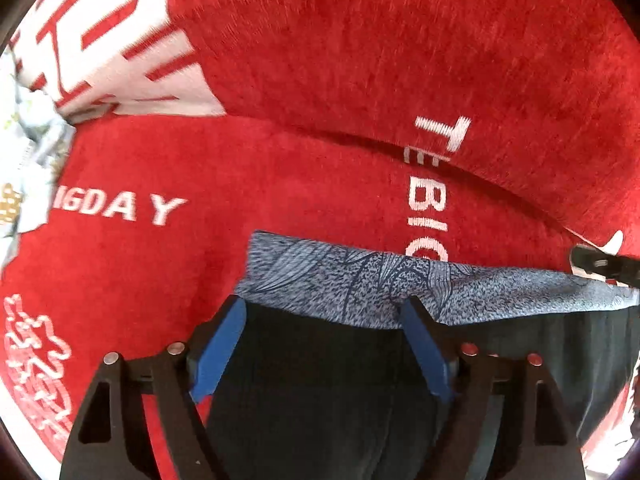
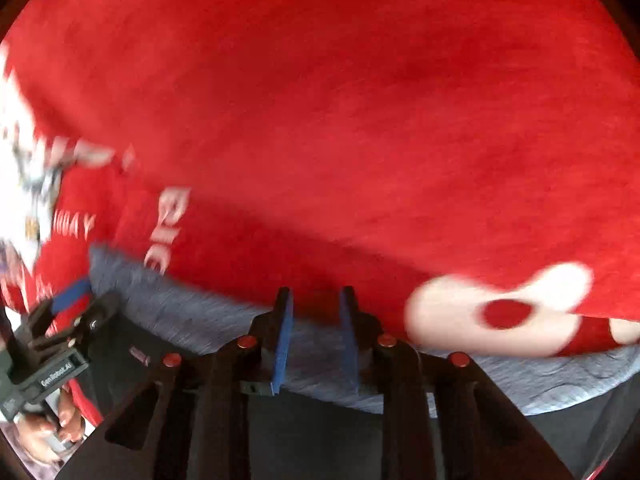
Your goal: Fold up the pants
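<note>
The pants lie on a red blanket (image 1: pixel 320 60): dark cloth (image 1: pixel 320 392) topped by a blue-grey patterned band (image 1: pixel 352 276). My left gripper (image 1: pixel 324 304) hangs over the band's left end, open wide, its blue pads (image 1: pixel 222 344) on either side of the dark cloth and not pressing it. The right gripper's tip (image 1: pixel 600 264) shows at the band's far right. In the blurred right wrist view, my right gripper (image 2: pixel 316 294) stands over the band (image 2: pixel 200 312) with a narrow gap between its pads and nothing clamped. The left gripper (image 2: pixel 86 304) is at the left edge, a hand (image 2: pixel 52 428) below it.
The red blanket (image 2: pixel 360 120) carries white lettering (image 1: pixel 120 208) and white shapes (image 2: pixel 500 308), with a raised fold (image 1: pixel 400 40) behind the pants. A crumpled white patterned cloth (image 1: pixel 28 152) lies at the far left.
</note>
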Tool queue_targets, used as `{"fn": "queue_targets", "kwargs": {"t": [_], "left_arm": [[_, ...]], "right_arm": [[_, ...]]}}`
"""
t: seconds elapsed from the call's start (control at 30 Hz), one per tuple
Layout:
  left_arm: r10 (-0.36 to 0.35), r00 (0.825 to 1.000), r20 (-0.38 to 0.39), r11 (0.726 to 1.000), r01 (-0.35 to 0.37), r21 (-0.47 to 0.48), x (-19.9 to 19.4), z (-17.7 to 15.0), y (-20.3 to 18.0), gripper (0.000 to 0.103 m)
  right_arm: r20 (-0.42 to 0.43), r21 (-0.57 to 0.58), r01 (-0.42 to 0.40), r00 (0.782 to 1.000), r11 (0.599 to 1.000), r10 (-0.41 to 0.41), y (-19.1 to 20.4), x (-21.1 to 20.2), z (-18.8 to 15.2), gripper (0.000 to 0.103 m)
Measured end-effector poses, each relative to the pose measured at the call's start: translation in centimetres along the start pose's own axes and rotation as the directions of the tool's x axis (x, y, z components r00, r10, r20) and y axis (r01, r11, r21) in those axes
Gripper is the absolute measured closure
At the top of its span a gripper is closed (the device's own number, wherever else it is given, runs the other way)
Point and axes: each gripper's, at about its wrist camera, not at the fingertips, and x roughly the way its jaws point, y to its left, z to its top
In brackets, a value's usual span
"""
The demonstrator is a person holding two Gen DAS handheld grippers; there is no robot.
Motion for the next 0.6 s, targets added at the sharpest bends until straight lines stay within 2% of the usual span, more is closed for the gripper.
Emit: {"fn": "queue_targets", "kwargs": {"t": [0.03,0.1,0.2,0.27,0.37,0.4,0.43,0.5,0.6], "left_arm": [[-0.002,1.0,0.008,1.0,0.002,0.009,-0.7,-0.2,-0.2,0.022],[-0.024,1.0,0.007,0.999,0.024,0.032,-2.7,-1.2,-1.3,0.022],[-0.114,0.993,-0.012,0.993,0.114,0.037,-4.7,-3.5,-4.7,0.022],[-0.144,0.989,-0.038,0.988,0.146,0.051,-4.6,-5.1,-7.6,0.022],[-0.137,0.987,-0.089,0.987,0.143,0.072,-3.4,-6.3,-10.9,0.022],[-0.113,0.985,-0.127,0.99,0.122,0.072,-2.0,-7.2,-11.5,0.022],[-0.094,0.987,-0.132,0.991,0.105,0.078,-1.1,-7.3,-11.5,0.022],[-0.054,0.994,-0.094,0.986,0.068,0.154,-1.2,-8.1,-12.4,0.022],[-0.052,0.993,-0.11,0.981,0.072,0.182,-1.0,-8.3,-12.5,0.022]], "right_arm": [[0.016,0.055,-0.066,0.998,0.996,0.065,-1.6,-1.3,-0.1,0.075],[0.036,0.131,-0.166,0.986,0.977,0.163,-4.5,-4.1,-1.7,0.061],[0.041,0.207,-0.232,0.973,0.95,0.229,-8.1,-7.5,-5.7,0.059],[0.042,0.283,-0.29,0.956,0.914,0.29,-10.4,-9.0,-9.7,0.059],[0.038,0.441,-0.358,0.924,0.823,0.381,-13.7,-9.0,-16.4,0.059],[0.038,0.486,-0.373,0.913,0.79,0.407,-14.1,-8.6,-18.1,0.059],[0.039,0.519,-0.375,0.908,0.768,0.417,-14.7,-8.1,-19.4,0.059],[0.05,0.563,-0.383,0.9,0.732,0.433,-15.9,-7.2,-21.2,0.059],[0.094,0.597,-0.431,0.876,0.677,0.474,-16.9,-6.5,-22.4,0.059]]}}
